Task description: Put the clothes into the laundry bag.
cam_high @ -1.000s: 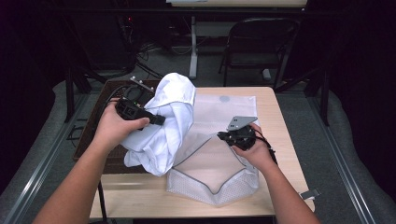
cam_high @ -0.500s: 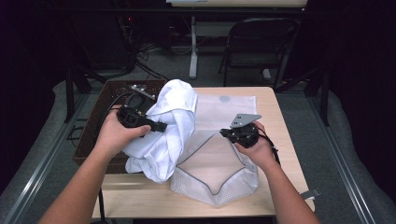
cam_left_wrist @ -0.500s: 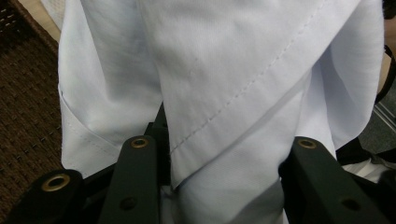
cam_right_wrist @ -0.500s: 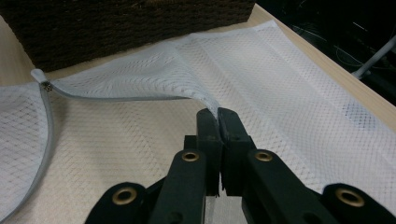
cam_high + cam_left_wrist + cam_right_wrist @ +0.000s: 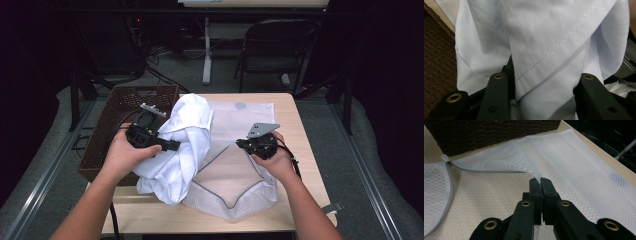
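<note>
White garment held above the mesh bag's mouth, not yet inside.

The left gripper (image 5: 167, 146) pinches the white garment (image 5: 182, 145), which hangs lengthwise beside the brown basket (image 5: 107, 125), low end at the mesh laundry bag (image 5: 235, 185). The right gripper (image 5: 241, 144), jaws pressed together, lifts the bag's zipper edge (image 5: 486, 171) off the worktop (image 5: 295, 130). Stuffing and zipping remain.

I see a plain white shirt (image 5: 176, 145) with fine stitched seams, a white mesh laundry bag (image 5: 227, 187) in a diamond net pattern edged by a grey zipper, a dark brown woven basket (image 5: 110, 127), a pale wood-tone surface (image 5: 295, 135), and black jaws with brass-coloured rivets.
</note>
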The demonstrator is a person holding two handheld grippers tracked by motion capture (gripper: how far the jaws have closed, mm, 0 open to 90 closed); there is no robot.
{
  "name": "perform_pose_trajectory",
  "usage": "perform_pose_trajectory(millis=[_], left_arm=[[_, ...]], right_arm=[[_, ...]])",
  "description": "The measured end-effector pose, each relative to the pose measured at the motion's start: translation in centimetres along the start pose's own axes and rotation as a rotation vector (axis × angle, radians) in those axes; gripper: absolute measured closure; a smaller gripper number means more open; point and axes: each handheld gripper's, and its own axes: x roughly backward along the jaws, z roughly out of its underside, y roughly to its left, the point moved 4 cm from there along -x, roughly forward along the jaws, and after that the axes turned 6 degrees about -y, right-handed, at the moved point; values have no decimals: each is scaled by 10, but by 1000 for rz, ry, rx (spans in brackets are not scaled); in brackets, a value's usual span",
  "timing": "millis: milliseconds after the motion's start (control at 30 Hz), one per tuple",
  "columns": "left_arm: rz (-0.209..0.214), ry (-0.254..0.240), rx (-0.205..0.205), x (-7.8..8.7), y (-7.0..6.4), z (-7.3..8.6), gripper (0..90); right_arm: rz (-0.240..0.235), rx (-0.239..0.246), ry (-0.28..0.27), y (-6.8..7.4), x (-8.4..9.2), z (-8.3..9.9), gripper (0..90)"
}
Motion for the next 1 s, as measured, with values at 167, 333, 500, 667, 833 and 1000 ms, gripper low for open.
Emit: perform_pose_trajectory(millis=[167,333,500,667,833,1000], left_arm=[[7,-4,-23,0,-9,3,613],[25,-25,-44,-2,-21,9,613],[41,-28,-74,-9,-33,18,613],[52,-24,-87,-16,-40,25,613],[57,-28,-92,-24,-43,31,613],[74,-43,-83,-32,-43,39,613]], right_arm=[[-5,0,-1,0,0,0,884],[-7,-5,-4,0,1,0,884],[-5,-7,-7,0,3,0,884],[-6,-11,-10,-1,3,1,884],[-10,-5,-6,0,3,1,884],[-9,-8,-7,0,3,1,883]])
